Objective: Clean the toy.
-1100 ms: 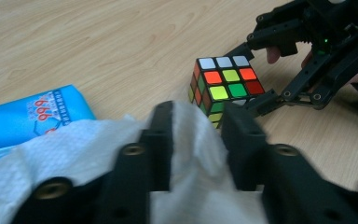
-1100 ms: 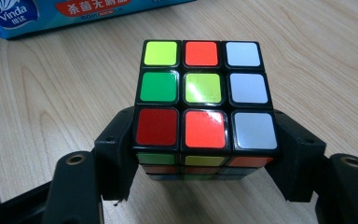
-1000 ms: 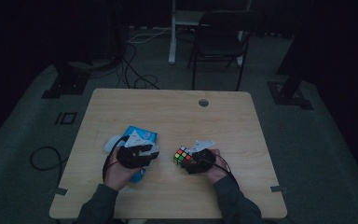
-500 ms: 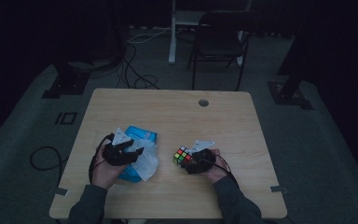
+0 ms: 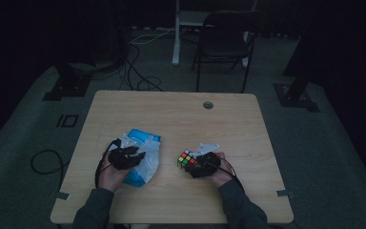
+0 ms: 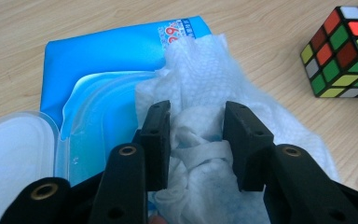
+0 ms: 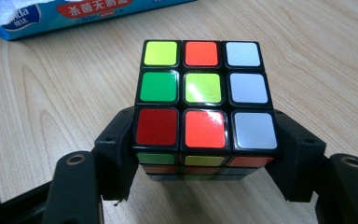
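White wipe (image 6: 200, 140) pinched in left tool (image 6: 196, 140), right tool (image 7: 205, 154) clamping cube (image 7: 205, 102), pack (image 6: 102, 93) beside

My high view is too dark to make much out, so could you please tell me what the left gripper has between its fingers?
Observer: A bunched white wipe sits between the left gripper's fingers, which have just been closing on it.
Operator: Thank you. Is the pack's lid open?
Observer: Yes, the clear lid is flipped open beside the blue pack.
Operator: And is the right gripper truly holding the cube?
Observer: Yes, the right gripper's fingers press on two opposite sides of the cube.
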